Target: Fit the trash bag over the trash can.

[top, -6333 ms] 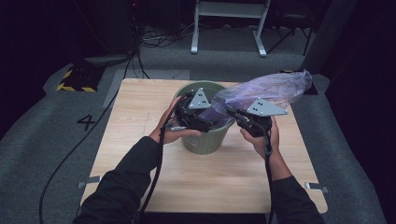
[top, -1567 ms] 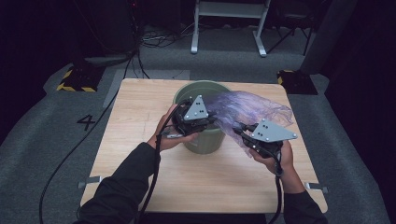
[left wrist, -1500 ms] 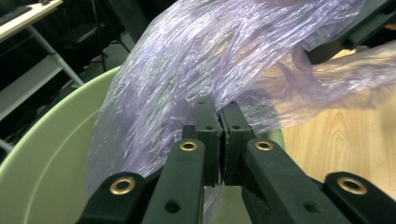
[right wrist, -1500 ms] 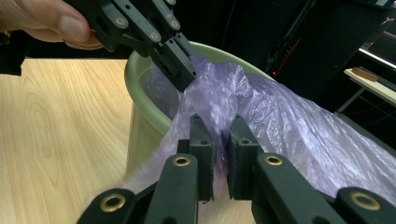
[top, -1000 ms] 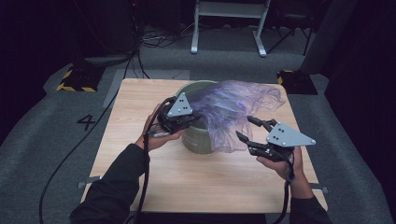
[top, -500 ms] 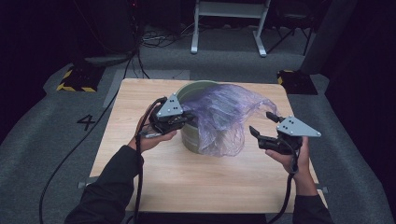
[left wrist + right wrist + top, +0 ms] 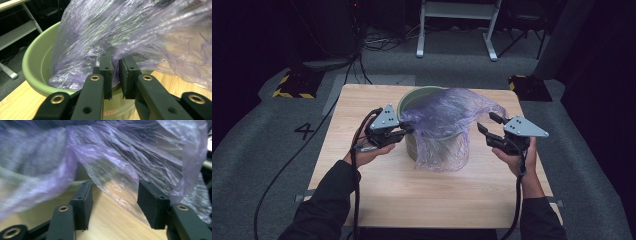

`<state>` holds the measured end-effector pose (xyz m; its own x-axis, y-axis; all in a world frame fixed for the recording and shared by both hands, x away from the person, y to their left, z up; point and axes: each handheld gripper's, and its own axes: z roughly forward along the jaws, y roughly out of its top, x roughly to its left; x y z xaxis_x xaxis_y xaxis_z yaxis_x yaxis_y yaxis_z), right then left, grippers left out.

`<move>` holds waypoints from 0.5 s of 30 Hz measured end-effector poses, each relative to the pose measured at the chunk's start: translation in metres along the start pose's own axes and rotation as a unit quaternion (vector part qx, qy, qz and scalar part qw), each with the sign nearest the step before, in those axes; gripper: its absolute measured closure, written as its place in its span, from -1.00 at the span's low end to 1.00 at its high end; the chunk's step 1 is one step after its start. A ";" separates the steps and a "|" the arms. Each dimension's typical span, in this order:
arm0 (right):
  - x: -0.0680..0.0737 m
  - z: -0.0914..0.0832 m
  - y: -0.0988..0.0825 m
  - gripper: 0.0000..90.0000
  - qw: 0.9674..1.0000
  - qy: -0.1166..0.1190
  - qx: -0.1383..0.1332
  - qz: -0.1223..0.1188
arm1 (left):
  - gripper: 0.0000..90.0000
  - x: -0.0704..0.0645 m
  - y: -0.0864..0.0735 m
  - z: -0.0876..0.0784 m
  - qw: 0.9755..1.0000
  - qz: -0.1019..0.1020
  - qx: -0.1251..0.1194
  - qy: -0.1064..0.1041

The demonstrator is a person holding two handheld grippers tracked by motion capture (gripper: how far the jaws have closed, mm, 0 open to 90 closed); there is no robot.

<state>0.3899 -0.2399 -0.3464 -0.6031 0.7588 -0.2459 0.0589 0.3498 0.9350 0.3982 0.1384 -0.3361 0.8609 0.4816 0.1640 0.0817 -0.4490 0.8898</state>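
One crinkly purple plastic bag (image 7: 447,125) drapes round green bucket (image 7: 422,95) — smooth-walled.

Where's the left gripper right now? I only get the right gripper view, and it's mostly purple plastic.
Observer: In the high view the left gripper is at the near-left side of a green bucket on the wooden table.
Operator: Has it got the plastic?
Observer: The left gripper view shows a fold of the purple bag between its pads; the jaws have just been opening slightly.
Operator: Is the bag inside the bucket?
Observer: Partly. It covers the right of the mouth and drapes down the bucket's front.
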 end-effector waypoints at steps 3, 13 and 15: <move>0.004 -0.001 0.001 -0.12 1.000 0.017 -0.004 -0.001 | 0.57 -0.003 0.000 -0.006 1.000 -0.001 -0.009 0.007; 0.014 -0.001 0.010 -0.12 0.999 0.044 -0.010 -0.014 | -0.60 -0.022 0.004 -0.034 0.998 -0.033 -0.055 -0.002; 0.016 0.000 0.011 -0.10 0.998 0.054 -0.014 -0.013 | -0.63 -0.028 0.009 -0.038 0.998 -0.026 -0.063 -0.007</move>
<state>0.3807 -0.2239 -0.3404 -0.6867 0.6853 -0.2423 0.0209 0.3518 0.9358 0.3553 0.1494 -0.3169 0.8639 0.4911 0.1120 0.0627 -0.3255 0.9435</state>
